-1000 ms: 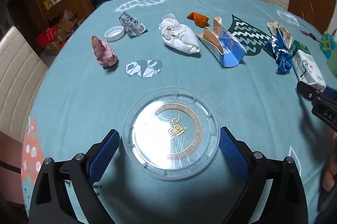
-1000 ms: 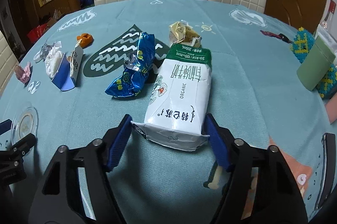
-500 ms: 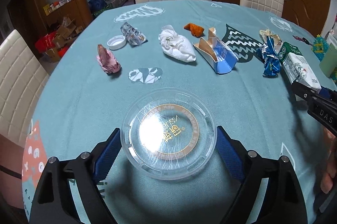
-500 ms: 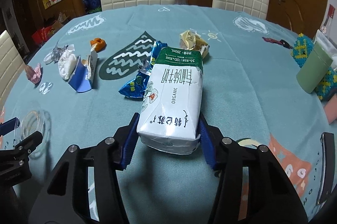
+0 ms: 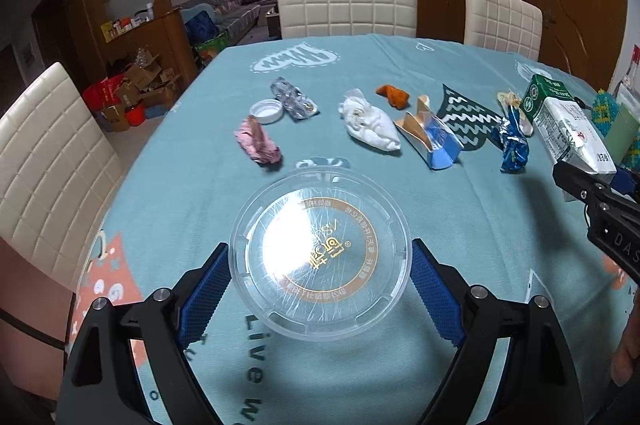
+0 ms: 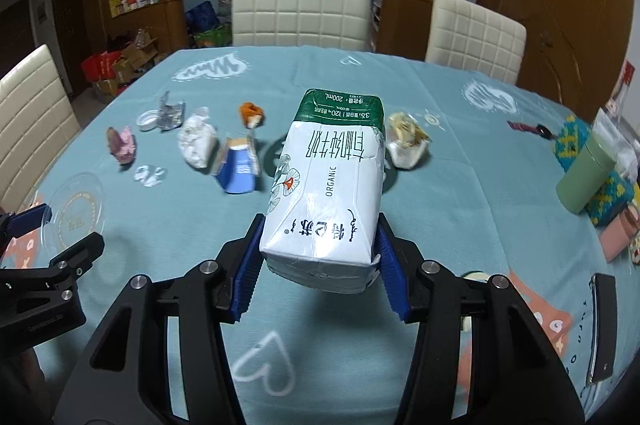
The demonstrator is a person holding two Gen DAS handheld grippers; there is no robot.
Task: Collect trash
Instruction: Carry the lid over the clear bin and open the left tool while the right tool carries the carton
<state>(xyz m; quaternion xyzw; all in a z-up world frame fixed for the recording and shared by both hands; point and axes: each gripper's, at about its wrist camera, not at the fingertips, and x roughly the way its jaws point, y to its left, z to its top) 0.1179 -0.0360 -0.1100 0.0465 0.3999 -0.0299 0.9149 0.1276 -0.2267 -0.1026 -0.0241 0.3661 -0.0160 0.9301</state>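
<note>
My left gripper (image 5: 320, 289) is shut on a clear round plastic lid (image 5: 320, 253) with a gold ring print and holds it above the teal tablecloth (image 5: 460, 225). My right gripper (image 6: 318, 265) is shut on a white and green milk carton (image 6: 332, 181) and holds it off the table. The carton also shows at the right of the left wrist view (image 5: 568, 129). The lid also shows at the left of the right wrist view (image 6: 78, 205).
On the cloth lie a pink wrapper (image 5: 258, 141), a white cap (image 5: 267, 110), a blister pack (image 5: 294, 99), a white wad (image 5: 370, 121), an orange scrap (image 5: 394, 94), a blue torn carton (image 5: 432, 141) and a blue foil wrapper (image 5: 514, 145). A green cup (image 6: 586, 177) and phone (image 6: 600, 329) lie right. Chairs ring the table.
Both grippers closed on their items and rose: the lid and the milk carton left the cloth. Both views tilted up toward the room.
</note>
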